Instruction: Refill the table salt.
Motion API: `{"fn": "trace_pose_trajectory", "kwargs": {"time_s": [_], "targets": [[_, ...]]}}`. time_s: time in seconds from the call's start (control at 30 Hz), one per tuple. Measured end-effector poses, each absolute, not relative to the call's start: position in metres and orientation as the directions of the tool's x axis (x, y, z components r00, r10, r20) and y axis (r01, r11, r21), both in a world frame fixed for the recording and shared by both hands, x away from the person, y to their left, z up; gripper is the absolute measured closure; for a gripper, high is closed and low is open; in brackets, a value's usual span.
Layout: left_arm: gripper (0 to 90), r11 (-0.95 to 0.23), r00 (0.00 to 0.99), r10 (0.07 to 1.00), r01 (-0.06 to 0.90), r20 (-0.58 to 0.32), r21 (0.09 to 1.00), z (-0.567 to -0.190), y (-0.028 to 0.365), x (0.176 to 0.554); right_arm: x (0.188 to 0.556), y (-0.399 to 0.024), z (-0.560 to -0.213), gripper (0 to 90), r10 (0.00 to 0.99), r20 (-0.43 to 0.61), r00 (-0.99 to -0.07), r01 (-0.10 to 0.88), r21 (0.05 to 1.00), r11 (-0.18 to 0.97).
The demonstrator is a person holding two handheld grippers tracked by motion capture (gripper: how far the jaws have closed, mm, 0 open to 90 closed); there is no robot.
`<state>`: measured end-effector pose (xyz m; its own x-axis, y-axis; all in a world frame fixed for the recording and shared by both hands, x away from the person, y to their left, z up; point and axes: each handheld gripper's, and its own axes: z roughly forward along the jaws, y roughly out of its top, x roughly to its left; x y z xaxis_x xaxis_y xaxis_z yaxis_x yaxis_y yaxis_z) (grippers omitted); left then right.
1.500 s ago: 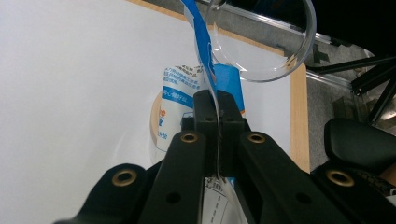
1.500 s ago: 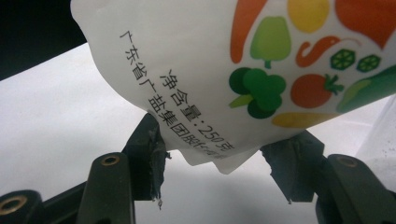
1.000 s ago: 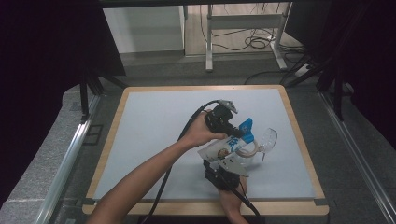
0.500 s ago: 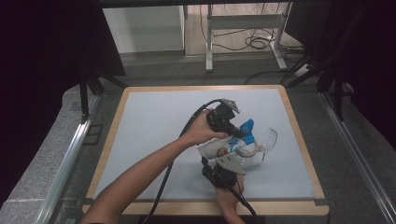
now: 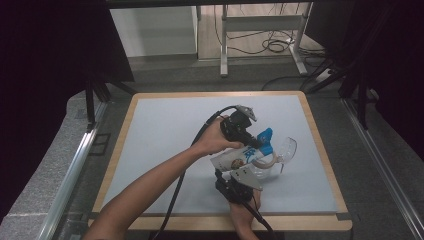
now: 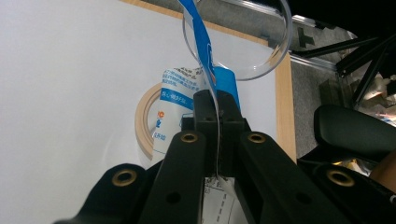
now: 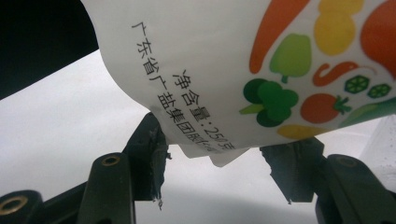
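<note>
Nothing has moved since the earlier frame. The left gripper [image 6: 218, 122] stays clamped shut on the bag [image 5: 235, 159]'s blue top edge; the right gripper [image 7: 212, 175] grips its lower end between part-open jaws. A glass bowl [image 5: 286, 148] sits just beyond, half hidden.

Pouch [image 6: 180, 100] edge sits clamped between the left gripper [image 6: 218, 116] jaws, tape ring [image 6: 144, 116] beneath it, clear bowl [image 6: 275, 51] just beyond the jaw tips.

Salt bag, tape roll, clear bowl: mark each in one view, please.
Salt bag [image 7: 224, 56], right gripper view, white printed face.
Tape roll [image 6: 142, 116], left gripper view, left arc of the tan ring.
Clear bowl [image 6: 275, 51], left gripper view, right rim.
</note>
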<state>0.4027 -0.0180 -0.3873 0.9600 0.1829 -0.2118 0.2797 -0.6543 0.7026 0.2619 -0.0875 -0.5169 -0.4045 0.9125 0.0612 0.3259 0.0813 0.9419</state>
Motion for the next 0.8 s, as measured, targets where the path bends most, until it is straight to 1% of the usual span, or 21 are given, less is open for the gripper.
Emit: {"fn": "trace_pose_trajectory", "kwargs": {"time_s": [0.37, 0.8], "targets": [[90.0, -0.665, 0.958, 0.18, 0.287, -0.224, 0.69, -0.389, -0.024, 0.4053, 0.2613, -0.0861, -0.5161, 43.6, 0.92, 0.081, -0.384, 0.32, 0.946, 0.05], [90.0, -0.671, 0.957, 0.182, 0.29, -0.228, 0.682, -0.3899, -0.0263, 0.4082, 0.2596, -0.0847, -0.5115, 43.6, 0.916, 0.06, -0.396, 0.302, 0.951, 0.068]]}}
